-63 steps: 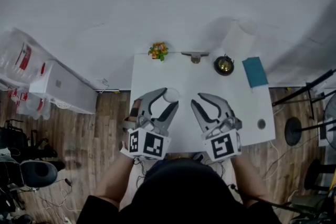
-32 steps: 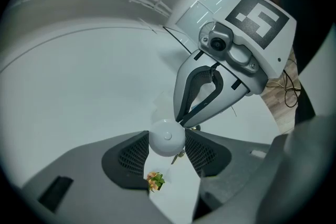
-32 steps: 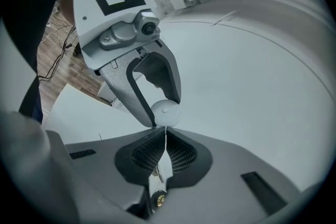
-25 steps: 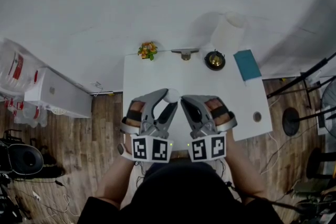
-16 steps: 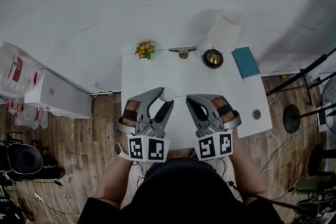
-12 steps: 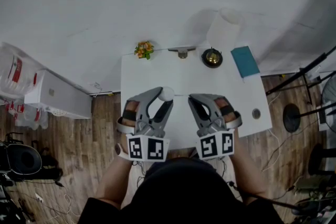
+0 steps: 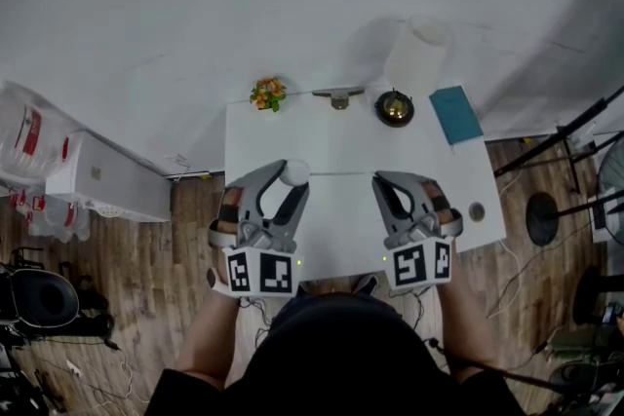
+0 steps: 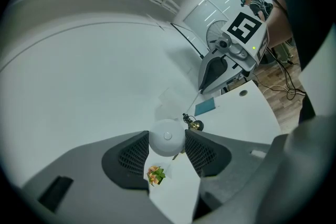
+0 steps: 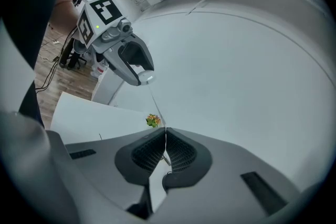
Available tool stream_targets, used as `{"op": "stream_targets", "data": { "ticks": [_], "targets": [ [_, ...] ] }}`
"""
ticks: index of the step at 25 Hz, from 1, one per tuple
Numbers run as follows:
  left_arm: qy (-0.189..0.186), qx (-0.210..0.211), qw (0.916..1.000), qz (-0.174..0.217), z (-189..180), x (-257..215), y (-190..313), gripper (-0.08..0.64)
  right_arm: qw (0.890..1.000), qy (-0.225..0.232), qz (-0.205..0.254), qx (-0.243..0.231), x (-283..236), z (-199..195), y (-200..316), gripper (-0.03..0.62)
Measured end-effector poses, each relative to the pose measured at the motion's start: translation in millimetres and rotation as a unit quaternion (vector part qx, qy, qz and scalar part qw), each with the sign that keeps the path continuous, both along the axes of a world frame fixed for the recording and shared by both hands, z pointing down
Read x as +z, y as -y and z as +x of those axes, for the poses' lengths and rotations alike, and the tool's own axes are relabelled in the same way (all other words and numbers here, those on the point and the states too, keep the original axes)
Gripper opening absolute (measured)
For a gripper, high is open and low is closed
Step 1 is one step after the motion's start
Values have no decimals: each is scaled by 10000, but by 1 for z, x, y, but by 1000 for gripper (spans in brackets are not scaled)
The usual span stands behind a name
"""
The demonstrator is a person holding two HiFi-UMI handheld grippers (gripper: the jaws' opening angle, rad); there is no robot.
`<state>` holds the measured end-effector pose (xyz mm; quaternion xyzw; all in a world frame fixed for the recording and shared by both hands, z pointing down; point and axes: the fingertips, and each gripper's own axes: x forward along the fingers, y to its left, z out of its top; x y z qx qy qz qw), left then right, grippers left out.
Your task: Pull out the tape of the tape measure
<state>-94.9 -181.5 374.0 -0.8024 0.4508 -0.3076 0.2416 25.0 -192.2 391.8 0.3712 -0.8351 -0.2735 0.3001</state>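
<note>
Tape measure (image 8: 167, 137) clamped in the left gripper (image 7: 292, 178) above the table (image 7: 341, 127), tape (image 7: 341, 173) stretched across.
The right gripper (image 9: 165, 136) is closed tight on the tape's end. The small round case is judged light and smooth, best gripped across its sides; the thin tape likely flexible, slippery.

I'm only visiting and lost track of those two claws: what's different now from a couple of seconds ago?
The right gripper, open at first, closed on the tape beside the tape measure. It then drew away to the right, so a thin line of tape now spans the gap. The left gripper kept hold of the tape measure. Bell, flowers and blue book stayed put.
</note>
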Motion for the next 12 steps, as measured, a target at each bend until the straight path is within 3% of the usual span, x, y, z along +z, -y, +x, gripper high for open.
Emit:
{"op": "stream_targets", "data": {
  "ticks": [5, 12],
  "targets": [
    [-59, -188, 9998, -14, -19, -2, 4, 213, 9987, 250, -120, 424, -2, 24, 12, 9],
    [-47, -155, 9999, 32, -18, -3, 1, 213, 9974, 398, -135, 590, -3, 38, 12, 9]
  ]
}}
